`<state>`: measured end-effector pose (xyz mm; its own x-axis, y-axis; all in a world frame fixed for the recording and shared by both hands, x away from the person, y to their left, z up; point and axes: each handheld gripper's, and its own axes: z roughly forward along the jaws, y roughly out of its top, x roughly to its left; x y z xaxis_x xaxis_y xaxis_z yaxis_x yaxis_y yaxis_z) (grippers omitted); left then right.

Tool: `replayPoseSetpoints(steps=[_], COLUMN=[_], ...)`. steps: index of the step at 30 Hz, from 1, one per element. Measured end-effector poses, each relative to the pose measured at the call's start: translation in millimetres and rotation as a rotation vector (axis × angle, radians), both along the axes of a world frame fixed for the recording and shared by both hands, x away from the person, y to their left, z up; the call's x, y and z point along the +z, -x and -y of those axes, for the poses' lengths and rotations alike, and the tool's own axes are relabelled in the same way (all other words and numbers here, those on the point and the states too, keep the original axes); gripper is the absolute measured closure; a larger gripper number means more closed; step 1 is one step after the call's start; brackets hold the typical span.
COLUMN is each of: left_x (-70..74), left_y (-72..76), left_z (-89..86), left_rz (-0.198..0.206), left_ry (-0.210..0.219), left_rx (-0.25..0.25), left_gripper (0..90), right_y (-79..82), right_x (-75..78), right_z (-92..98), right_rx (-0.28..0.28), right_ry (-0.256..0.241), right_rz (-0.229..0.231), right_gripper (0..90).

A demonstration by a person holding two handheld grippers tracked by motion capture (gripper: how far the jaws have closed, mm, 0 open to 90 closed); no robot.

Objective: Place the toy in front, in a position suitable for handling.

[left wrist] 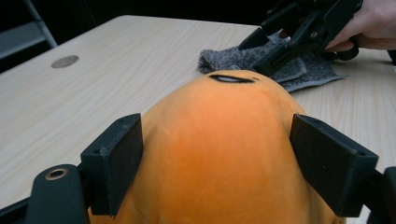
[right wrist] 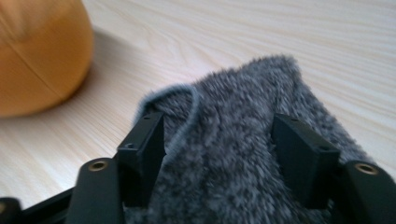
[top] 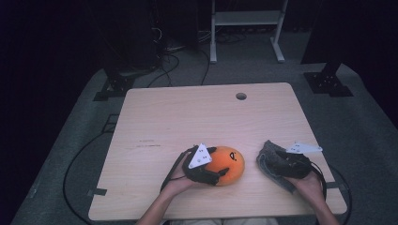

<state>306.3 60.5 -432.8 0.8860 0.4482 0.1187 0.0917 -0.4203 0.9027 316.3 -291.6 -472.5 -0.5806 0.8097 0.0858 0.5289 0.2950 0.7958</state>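
An orange plush toy (top: 230, 164) with a black mark on top lies on the wooden table (top: 187, 117), near the front. My left gripper (top: 217, 164) reaches onto it from the left. In the left gripper view the plush (left wrist: 219, 140) fills the gap of the left gripper (left wrist: 217, 163), whose jaws stand wide on either side of it, open. To the right, a grey fluffy towel (top: 272, 161) lies bunched. My right gripper (top: 282, 161) is on it. A raised fold of the towel (right wrist: 233, 140) is pinched in the right gripper (right wrist: 218, 140).
A round cable hole (top: 241, 96) sits near the table's far edge. The table's front right corner (top: 340, 206) is close to the right hand. Stands and cables are on the dark floor behind the table.
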Motion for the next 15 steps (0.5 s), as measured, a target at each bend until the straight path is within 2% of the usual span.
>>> replayPoseSetpoints(steps=[4, 7, 8, 9, 10, 11, 15], left_x=[6.6, 9.8, 10.4, 10.5, 10.3, 10.4, 11.6], left_y=[1.5, 4.2, 5.2, 5.5, 6.1, 6.2, 6.0], left_z=[-3.6, -7.7, -9.3, -10.2, -11.3, -12.1, -15.9], left_rz=[-0.014, 0.009, 0.024, 0.040, 0.051, 0.048, 0.063], left_ry=[-0.040, -0.066, -0.069, -0.069, -0.069, -0.066, -0.014], left_rx=[-0.001, 0.008, 0.013, 0.007, 0.005, 0.002, -0.003], left_gripper=[20.8, 20.8, 20.5, 20.5, 20.3, 20.3, 20.7], right_y=[-1.0, -0.9, -0.7, -0.7, -0.1, -0.1, 0.3], right_x=[-4.8, -5.0, -5.6, -5.6, -5.2, -5.2, -3.5], right_z=[-1.3, -2.1, -2.3, -2.3, -2.2, -2.2, -3.1], right_rx=[-0.003, -0.016, -0.017, -0.017, -0.024, -0.024, -0.059], right_ry=[0.075, 0.088, 0.094, 0.094, 0.102, 0.102, 0.107], right_rz=[-0.010, -0.012, -0.015, -0.015, -0.017, -0.017, -0.029], right_gripper=[45.3, 52.1, 56.9, 56.9, 62.8, 62.8, 71.0])
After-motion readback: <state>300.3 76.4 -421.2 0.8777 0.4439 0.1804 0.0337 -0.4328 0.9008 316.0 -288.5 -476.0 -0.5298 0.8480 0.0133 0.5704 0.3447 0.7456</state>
